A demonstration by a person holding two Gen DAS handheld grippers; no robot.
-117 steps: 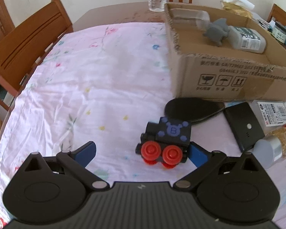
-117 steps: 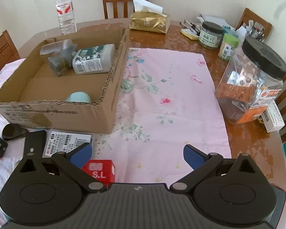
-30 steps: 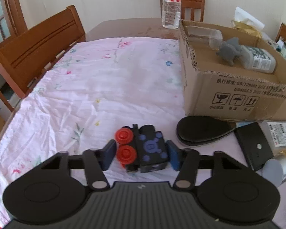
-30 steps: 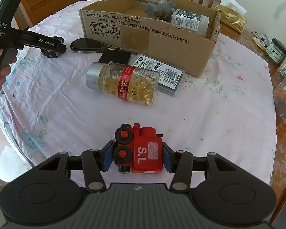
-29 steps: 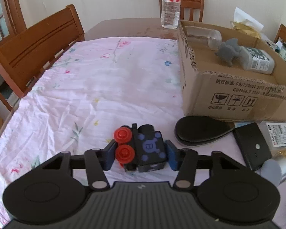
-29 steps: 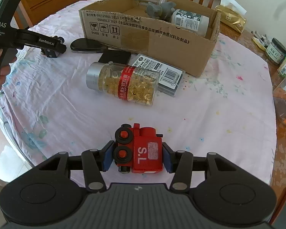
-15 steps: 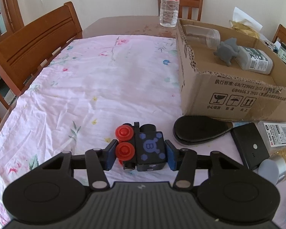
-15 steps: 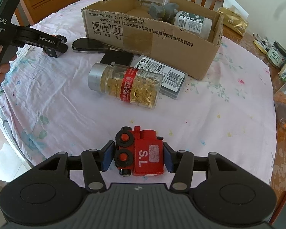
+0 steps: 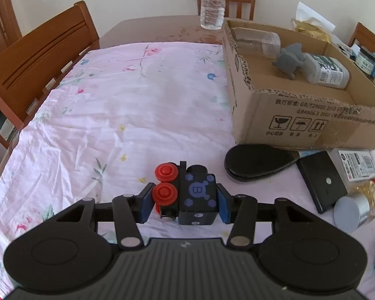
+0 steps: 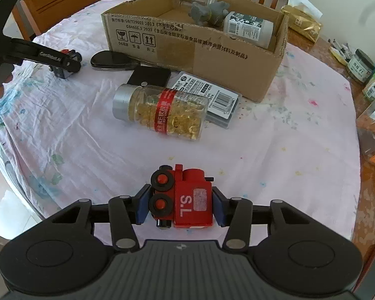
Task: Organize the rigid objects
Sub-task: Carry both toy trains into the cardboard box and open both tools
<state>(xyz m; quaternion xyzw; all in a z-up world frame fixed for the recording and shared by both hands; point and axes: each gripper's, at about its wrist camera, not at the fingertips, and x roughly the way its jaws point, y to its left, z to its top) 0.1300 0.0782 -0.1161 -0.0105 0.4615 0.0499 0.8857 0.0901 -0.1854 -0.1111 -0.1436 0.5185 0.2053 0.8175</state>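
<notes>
My left gripper (image 9: 185, 201) is shut on a black toy train (image 9: 196, 196) with red wheels and a blue "B", held above the pink cloth. My right gripper (image 10: 178, 206) is shut on a red toy train (image 10: 191, 201) marked "S.L", also held above the cloth. The left gripper and its train also show in the right wrist view (image 10: 65, 62). An open cardboard box (image 9: 300, 122) stands to the right of the left gripper; it holds a grey toy animal (image 9: 288, 61), a clear jar (image 9: 260, 41) and a white bottle (image 9: 327, 71).
On the cloth before the box lie a capsule bottle (image 10: 162, 111), a black oval case (image 9: 257, 161), a small black box (image 9: 321, 180) and a labelled packet (image 10: 212, 100). A water bottle (image 9: 212, 2), wooden chairs (image 9: 40, 60) and jars (image 10: 362, 66) stand around.
Since 3.9 s ago both grippers have closed on their trains and lifted them. Over the last second both views have drifted slightly towards the box.
</notes>
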